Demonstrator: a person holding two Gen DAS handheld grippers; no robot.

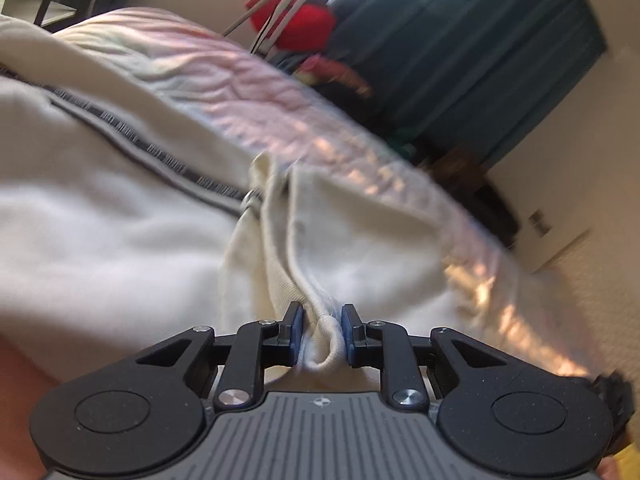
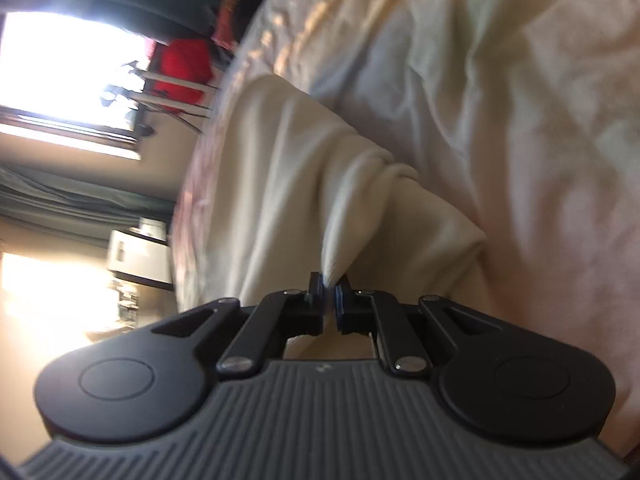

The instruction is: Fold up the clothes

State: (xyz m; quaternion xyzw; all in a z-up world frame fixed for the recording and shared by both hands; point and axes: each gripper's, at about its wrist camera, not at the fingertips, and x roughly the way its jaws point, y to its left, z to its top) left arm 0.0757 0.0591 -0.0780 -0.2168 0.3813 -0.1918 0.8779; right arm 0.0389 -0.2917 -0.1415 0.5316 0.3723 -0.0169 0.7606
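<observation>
A cream zip-up sweatshirt (image 1: 120, 216) lies on the bed, its dark zipper (image 1: 132, 136) running across the left wrist view. My left gripper (image 1: 323, 316) is shut on a thick ribbed hem fold (image 1: 325, 344) of it, bunched between the blue pads. In the right wrist view, my right gripper (image 2: 329, 294) is shut on a pinched point of the same cream fabric (image 2: 300, 168), which stretches away from the jaws in taut folds over the bed.
The bed has a pale pink crumpled cover (image 1: 256, 80), also in the right wrist view (image 2: 520, 100). A red item (image 1: 304, 24) hangs on a metal rack (image 1: 280, 4) beyond the bed. Dark teal curtains (image 1: 480, 48) and a bright window (image 2: 68, 68) stand behind.
</observation>
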